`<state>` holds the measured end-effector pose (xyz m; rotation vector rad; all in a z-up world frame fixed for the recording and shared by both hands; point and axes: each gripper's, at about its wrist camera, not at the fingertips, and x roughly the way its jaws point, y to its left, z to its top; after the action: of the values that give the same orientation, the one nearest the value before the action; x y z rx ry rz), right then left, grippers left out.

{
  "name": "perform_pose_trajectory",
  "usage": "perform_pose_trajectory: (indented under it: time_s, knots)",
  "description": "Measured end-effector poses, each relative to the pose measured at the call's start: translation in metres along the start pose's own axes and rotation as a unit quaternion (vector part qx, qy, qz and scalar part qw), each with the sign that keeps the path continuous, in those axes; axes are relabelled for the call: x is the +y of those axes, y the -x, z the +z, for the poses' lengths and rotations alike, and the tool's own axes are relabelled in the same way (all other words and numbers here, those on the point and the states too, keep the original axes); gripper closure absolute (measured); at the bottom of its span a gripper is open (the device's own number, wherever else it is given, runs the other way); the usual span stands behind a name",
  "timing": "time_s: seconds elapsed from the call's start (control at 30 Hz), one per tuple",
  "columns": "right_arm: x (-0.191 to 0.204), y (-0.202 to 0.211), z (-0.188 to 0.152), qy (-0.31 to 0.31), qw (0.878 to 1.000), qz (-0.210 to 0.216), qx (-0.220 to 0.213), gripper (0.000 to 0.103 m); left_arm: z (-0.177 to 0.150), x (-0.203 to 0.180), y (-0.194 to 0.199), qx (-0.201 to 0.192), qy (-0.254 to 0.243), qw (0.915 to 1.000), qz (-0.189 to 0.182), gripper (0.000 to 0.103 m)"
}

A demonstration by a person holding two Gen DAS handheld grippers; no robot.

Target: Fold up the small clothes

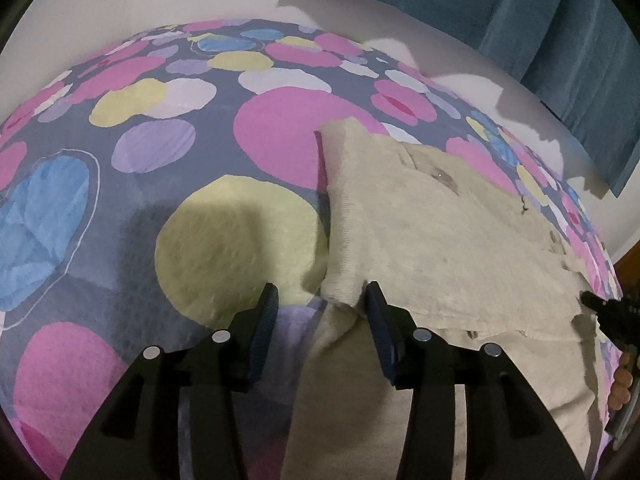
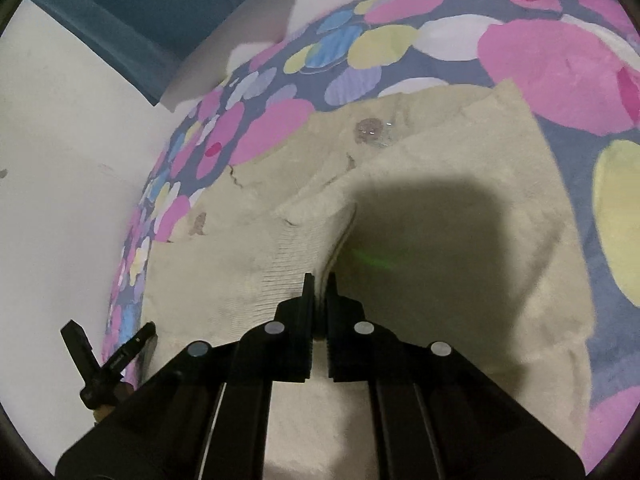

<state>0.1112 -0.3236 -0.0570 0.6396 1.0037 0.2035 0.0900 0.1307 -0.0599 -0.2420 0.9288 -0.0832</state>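
A beige knit garment lies spread on the right part of a bed with a spotted cover. My left gripper is open low over the bed, and the garment's near ribbed corner lies between its fingertips, close to the right one. In the right wrist view the same garment fills the middle. My right gripper is shut on a raised ridge of its ribbed knit, which pulls up into a fold ahead of the tips. A round brown mark shows farther along the garment.
A white wall runs close along the bed's edge, and a teal curtain hangs behind it. A black clamp-like piece sits at the bed's edge, with part of a hand beside it. Bare spotted cover stretches left of the garment.
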Motion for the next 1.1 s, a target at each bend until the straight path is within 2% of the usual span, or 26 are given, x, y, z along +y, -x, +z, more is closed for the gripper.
perform_pose_trajectory:
  time_s: [0.1,0.27,0.43,0.6,0.7,0.77,0.8,0.83,1.0,1.07,1.1]
  knots:
    - [-0.009,-0.002,-0.006,-0.007,1.000,-0.014,0.006,0.099,0.000,0.001,0.000,0.001,0.002,1.0000,-0.002,0.056]
    - [-0.025,-0.003,-0.011,-0.036,0.999,0.004,-0.005,0.099,0.001,0.005,0.001,0.000,0.008,0.9999,-0.008,0.056]
    - [-0.028,0.005,-0.013,-0.041,0.999,-0.011,-0.020,0.099,0.000,0.003,0.003,-0.003,0.003,0.9999,-0.012,0.046]
    - [-0.033,0.004,-0.012,-0.047,0.999,0.009,-0.010,0.099,0.000,0.000,0.001,0.002,-0.007,1.0000,-0.006,0.044]
    - [-0.034,0.019,-0.014,-0.055,0.998,0.025,-0.012,0.092,0.000,0.001,0.006,0.006,-0.007,0.9999,-0.014,0.044]
    - [-0.035,0.038,-0.017,-0.048,0.998,0.031,-0.021,0.073,-0.002,0.003,0.013,0.009,-0.007,0.9996,-0.026,0.044]
    - [-0.037,0.052,-0.021,-0.044,0.998,0.031,-0.027,0.059,-0.004,0.003,0.017,0.009,-0.007,0.9995,-0.031,0.044]
    - [-0.040,0.062,-0.025,-0.040,0.998,0.031,-0.030,0.054,-0.007,0.004,0.022,0.012,-0.010,0.9992,-0.038,0.044]
    - [-0.061,0.113,-0.052,-0.034,0.999,0.015,-0.028,0.051,-0.029,0.011,0.046,0.031,-0.024,0.9977,-0.055,0.043]
    - [-0.072,0.127,-0.064,-0.042,0.999,0.010,-0.027,0.045,-0.039,0.015,0.056,0.038,-0.025,0.9970,-0.062,0.038]
    - [-0.078,0.135,-0.072,-0.046,0.999,0.009,-0.026,0.038,-0.046,0.017,0.063,0.044,-0.024,0.9963,-0.071,0.036]
